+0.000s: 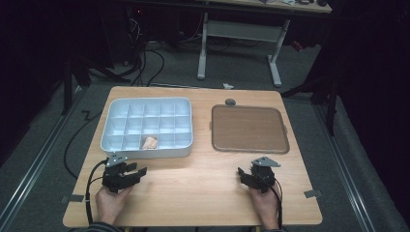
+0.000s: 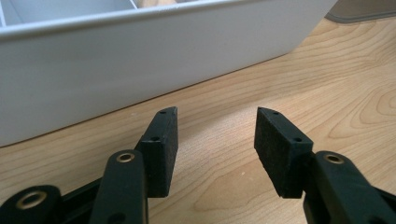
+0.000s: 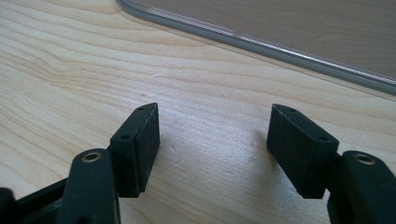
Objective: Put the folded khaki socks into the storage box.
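Observation:
A white compartment box (image 1: 116, 108) stands at the table's left, with a small tan object (image 1: 150, 142) in one of its front cells. To its right lies a brown tray (image 1: 250, 128). My left gripper (image 1: 137, 172) rests low near the front left edge, just before the box; its jaws stand open with bare wood between them (image 2: 216, 135), and the box's white wall (image 2: 140, 60) rises close ahead. My right gripper (image 1: 243, 174) sits near the front right, open and empty (image 3: 214, 140), with the tray's rim (image 3: 261, 44) beyond it.
The wooden table (image 1: 203, 179) has bare room between the two grippers. A small grey round object (image 1: 230, 101) lies at the tray's far edge. Behind the table are a dark floor, cables and a white desk frame (image 1: 239, 34).

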`<move>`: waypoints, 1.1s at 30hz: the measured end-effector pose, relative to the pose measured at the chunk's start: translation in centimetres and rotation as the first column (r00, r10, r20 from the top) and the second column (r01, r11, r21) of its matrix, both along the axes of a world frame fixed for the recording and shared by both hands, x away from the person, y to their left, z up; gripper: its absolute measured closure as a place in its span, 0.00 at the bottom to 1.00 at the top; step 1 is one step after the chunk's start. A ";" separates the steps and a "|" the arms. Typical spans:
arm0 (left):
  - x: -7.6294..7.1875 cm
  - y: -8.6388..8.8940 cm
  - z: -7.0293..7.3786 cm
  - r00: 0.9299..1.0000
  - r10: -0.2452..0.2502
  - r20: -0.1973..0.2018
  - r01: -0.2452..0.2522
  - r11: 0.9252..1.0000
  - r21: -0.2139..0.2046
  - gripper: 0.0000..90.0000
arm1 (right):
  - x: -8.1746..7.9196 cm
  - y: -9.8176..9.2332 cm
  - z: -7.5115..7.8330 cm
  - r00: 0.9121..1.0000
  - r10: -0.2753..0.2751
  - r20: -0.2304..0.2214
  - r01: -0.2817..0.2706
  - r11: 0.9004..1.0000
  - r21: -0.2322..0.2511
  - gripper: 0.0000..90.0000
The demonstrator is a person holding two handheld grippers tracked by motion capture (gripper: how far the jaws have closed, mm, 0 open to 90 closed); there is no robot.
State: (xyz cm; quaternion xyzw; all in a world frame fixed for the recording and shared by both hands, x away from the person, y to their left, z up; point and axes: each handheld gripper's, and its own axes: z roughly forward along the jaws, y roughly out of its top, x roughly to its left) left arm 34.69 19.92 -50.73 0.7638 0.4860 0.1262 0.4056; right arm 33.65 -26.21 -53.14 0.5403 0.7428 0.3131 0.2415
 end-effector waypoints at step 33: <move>0.6 -1.1 -2.5 0.999 0.039 0.033 -0.043 0.993 0.112 0.53 | 0.0 0.0 0.0 1.000 0.000 0.000 0.000 1.000 0.000 0.39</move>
